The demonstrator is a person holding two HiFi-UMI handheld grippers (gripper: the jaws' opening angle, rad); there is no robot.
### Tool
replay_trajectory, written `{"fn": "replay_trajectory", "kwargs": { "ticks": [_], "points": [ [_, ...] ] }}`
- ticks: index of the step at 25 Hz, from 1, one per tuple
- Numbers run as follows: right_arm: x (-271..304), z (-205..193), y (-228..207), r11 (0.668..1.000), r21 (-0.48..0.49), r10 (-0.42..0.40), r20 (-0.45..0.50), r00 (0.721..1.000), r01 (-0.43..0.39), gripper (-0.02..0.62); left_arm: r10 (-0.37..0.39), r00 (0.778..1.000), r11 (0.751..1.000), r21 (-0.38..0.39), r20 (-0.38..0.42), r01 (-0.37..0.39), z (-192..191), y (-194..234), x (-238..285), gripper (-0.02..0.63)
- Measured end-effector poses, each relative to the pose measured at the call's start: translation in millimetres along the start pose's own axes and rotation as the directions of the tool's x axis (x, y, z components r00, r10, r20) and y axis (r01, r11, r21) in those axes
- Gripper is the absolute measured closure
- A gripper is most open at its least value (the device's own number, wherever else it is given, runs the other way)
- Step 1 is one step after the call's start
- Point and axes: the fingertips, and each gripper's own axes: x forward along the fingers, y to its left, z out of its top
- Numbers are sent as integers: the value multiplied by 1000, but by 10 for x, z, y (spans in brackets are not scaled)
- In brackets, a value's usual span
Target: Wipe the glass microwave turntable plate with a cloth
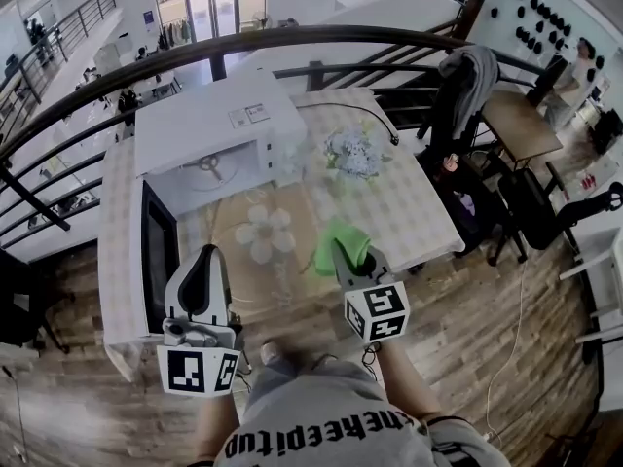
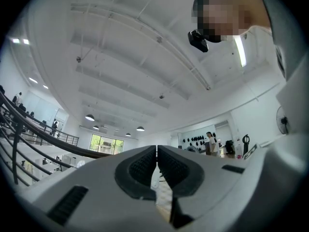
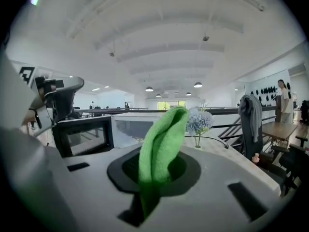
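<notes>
The table carries the open microwave at its far left. The glass turntable plate lies just in front of it. Your right gripper pinches the green cloth; your left gripper is closed, empty. Bring the cloth left, press it flat, and sweep gently.

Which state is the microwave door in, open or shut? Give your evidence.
Open: the microwave door stands swung out, exposing the cavity inside.
</notes>
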Motion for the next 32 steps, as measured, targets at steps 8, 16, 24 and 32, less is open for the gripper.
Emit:
{"fn": "replay_trajectory", "kwargs": {
  "ticks": [8, 16, 24, 32],
  "points": [
    [-187, 386, -88, 998, -63, -12, 86, 996, 17, 555, 1, 1000, 1000, 4, -2, -1, 11, -63, 74, 595],
    [-363, 695, -176, 998, -48, -28, 172, 985, 37, 555, -6, 1000, 1000, 1, 0, 6, 16, -105, 136, 595],
    [-541, 940, -216, 997, -59, -40, 235, 971, 56, 555, -16, 1000, 1000, -1, 1, 16, 32, -145, 177, 595],
    [-676, 1151, -239, 995, -66, -50, 299, 953, 73, 555, -21, 1000, 1000, 7, -1, 21, 36, -157, 215, 594]
  ]
}}
